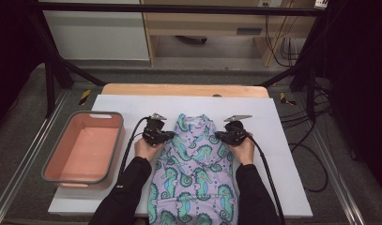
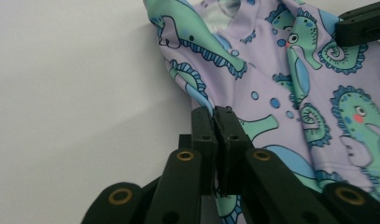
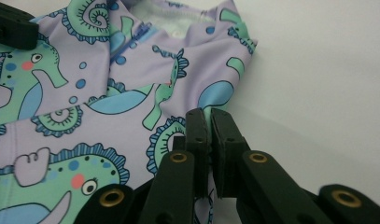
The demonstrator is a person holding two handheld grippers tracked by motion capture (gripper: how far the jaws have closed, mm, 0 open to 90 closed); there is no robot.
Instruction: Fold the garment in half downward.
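Note:
A lilac garment [image 1: 193,173] printed with green and blue seahorses lies flat on the white sheet [image 1: 278,154], collar toward the far side. My left gripper [image 1: 169,136] is shut on the garment's left edge just below the collar; in the left gripper view its jaws [image 2: 214,112] pinch a fold of the cloth [image 2: 281,93]. On the opposite edge, my right gripper [image 1: 219,136] is shut on the fabric, and the right gripper view has its jaws [image 3: 208,114] closed on the hem of the cloth [image 3: 85,84]. Each gripper view catches the other gripper's black tip at a top corner.
A pink basin [image 1: 99,114] with a grey rim stands at the left of the sheet and holds nothing. The wooden table edge [image 1: 184,89] runs behind the sheet. Black frame legs and cables stand beyond and to the right.

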